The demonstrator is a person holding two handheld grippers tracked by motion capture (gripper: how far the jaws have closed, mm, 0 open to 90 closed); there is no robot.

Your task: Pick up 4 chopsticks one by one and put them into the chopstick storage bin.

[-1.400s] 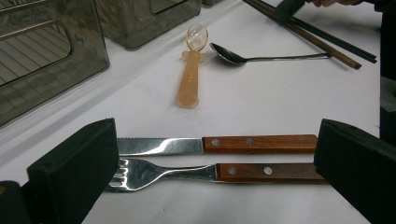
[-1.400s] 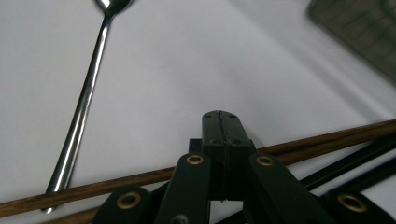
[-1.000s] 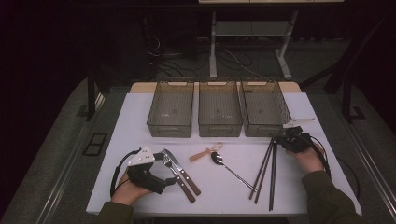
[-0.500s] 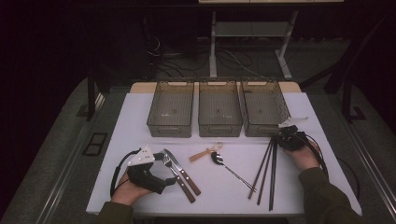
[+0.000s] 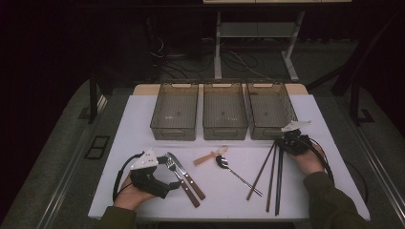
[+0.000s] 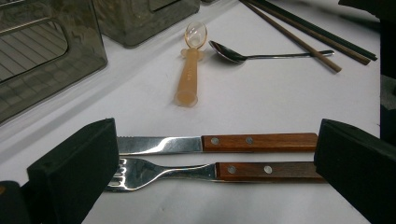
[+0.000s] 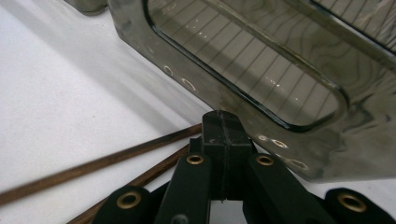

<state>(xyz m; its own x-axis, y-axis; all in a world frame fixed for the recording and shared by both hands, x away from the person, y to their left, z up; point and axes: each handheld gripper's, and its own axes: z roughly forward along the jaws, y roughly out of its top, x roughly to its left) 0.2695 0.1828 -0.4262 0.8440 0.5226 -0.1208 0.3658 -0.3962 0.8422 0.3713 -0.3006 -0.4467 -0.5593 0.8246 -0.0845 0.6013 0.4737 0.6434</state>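
My left gripper (image 5: 166, 187) rests open at the table's front left. In the left gripper view its jaws (image 6: 212, 158) straddle a wood-handled knife (image 6: 219, 143) and fork (image 6: 187, 171) lying side by side, without touching them. Beyond these lie an orange plastic spoon (image 6: 189, 79) and a metal spoon (image 6: 243, 57). My right gripper (image 5: 285, 143) sits at the far ends of several chopsticks (image 5: 267, 171), close to the right-hand bin (image 5: 270, 112). In the right gripper view its jaws (image 7: 224, 126) are pressed together, brown chopsticks (image 7: 93, 165) running up to them; whether one is pinched is hidden.
Three smoky translucent bins stand in a row at the back of the white table: left (image 5: 175, 114), middle (image 5: 224, 112) and right. The right bin's front wall (image 7: 280, 116) is just ahead of my right jaws. A desk frame and cables sit behind the table.
My right hand has edged slightly to the left along the chopsticks' far ends. The left hand and the cutlery have stayed put.
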